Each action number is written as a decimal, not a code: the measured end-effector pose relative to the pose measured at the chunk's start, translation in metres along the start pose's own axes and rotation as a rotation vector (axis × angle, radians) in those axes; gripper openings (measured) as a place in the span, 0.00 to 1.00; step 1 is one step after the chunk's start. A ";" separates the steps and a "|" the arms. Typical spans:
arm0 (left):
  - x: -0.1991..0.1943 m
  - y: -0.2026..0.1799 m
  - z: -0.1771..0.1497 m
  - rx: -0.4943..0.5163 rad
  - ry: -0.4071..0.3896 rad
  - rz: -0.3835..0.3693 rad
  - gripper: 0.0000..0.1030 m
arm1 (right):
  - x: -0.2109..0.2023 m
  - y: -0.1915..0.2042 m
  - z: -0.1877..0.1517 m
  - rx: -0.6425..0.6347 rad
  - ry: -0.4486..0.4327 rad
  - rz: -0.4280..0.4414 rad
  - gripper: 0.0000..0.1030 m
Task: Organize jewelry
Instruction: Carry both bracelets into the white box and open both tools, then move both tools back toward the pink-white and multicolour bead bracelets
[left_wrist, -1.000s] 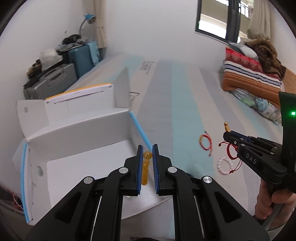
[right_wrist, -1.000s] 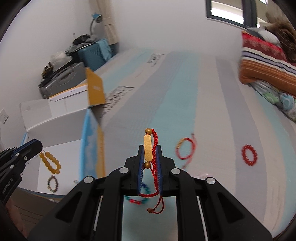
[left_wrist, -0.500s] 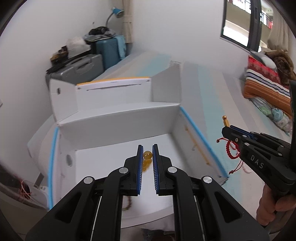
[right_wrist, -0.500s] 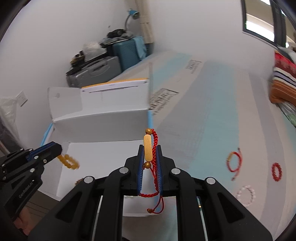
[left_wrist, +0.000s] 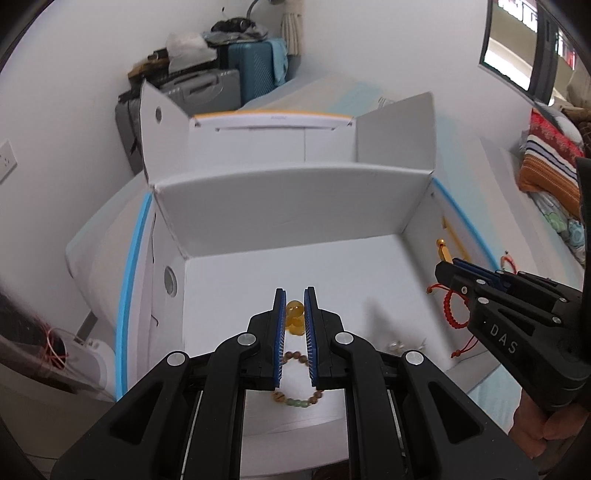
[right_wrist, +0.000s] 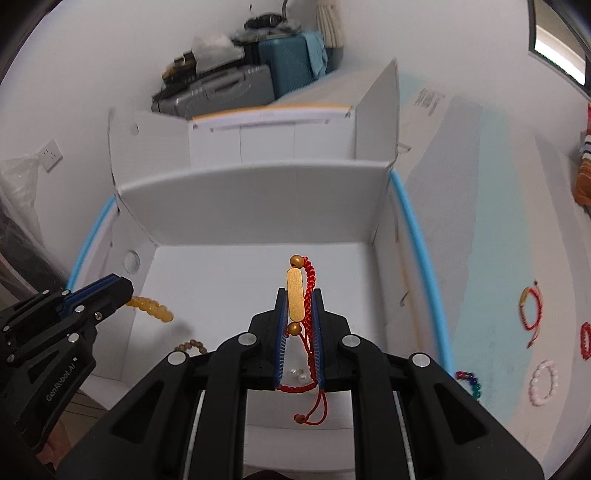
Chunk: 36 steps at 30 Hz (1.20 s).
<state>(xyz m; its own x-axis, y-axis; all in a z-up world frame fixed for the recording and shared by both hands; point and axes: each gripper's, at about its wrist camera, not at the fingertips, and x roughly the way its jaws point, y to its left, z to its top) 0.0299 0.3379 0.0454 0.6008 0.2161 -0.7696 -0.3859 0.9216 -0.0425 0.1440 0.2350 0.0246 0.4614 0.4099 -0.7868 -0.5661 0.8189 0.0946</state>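
- The bed (right_wrist: 461, 192), with its pale blue and grey striped sheet, serves as the work surface. Loose jewelry lies spread on it at the right so each piece can be picked up singly: a red cord bracelet (right_wrist: 529, 308), a red bead bracelet (right_wrist: 585, 339), a pale pink bead bracelet (right_wrist: 543, 382) and a multicoloured bead bracelet (right_wrist: 470, 384) just beside the box wall.
- The white cardboard box (left_wrist: 295, 199) stands open at the bed's edge with its flaps folded up and out. That leaves the floor reachable from above, which suits it as the collecting place.
- Both tools hang over the box interior, tilted downward, apparently so that whatever is let go lands inside rather than on the sheet.
- The right tool (right_wrist: 299, 314) is clamped on a red braided bracelet with a gold bar (right_wrist: 295, 295). The bar stands up between the pads and the cord tails dangle below, so the grip is on the bracelet's middle.
- The left tool (left_wrist: 294, 314) is closed on an amber bead bracelet (left_wrist: 294, 314), pinched by a few beads; in the right wrist view the rest of the strand (right_wrist: 149, 306) trails out over the box floor.
- On the box floor lies a brown and green bead bracelet (left_wrist: 295, 398), directly under the left tool. A few small pearl-like beads (right_wrist: 297, 374) rest near it; I judge these are pieces already sorted.
- Judging by this, the step in hand is dropping both held bracelets in.
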 end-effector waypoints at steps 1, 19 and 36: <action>0.005 0.002 -0.001 -0.002 0.011 0.001 0.09 | 0.004 0.001 0.000 0.001 0.011 -0.001 0.11; 0.031 0.012 -0.012 -0.004 0.075 0.023 0.10 | 0.039 0.003 -0.005 0.021 0.113 -0.001 0.15; -0.022 -0.017 -0.012 0.016 -0.048 0.016 0.53 | -0.066 -0.022 -0.008 0.041 -0.166 0.003 0.88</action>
<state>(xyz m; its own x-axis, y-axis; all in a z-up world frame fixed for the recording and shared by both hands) 0.0148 0.3133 0.0557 0.6275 0.2454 -0.7389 -0.3848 0.9228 -0.0202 0.1208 0.1870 0.0695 0.5681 0.4704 -0.6753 -0.5407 0.8319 0.1246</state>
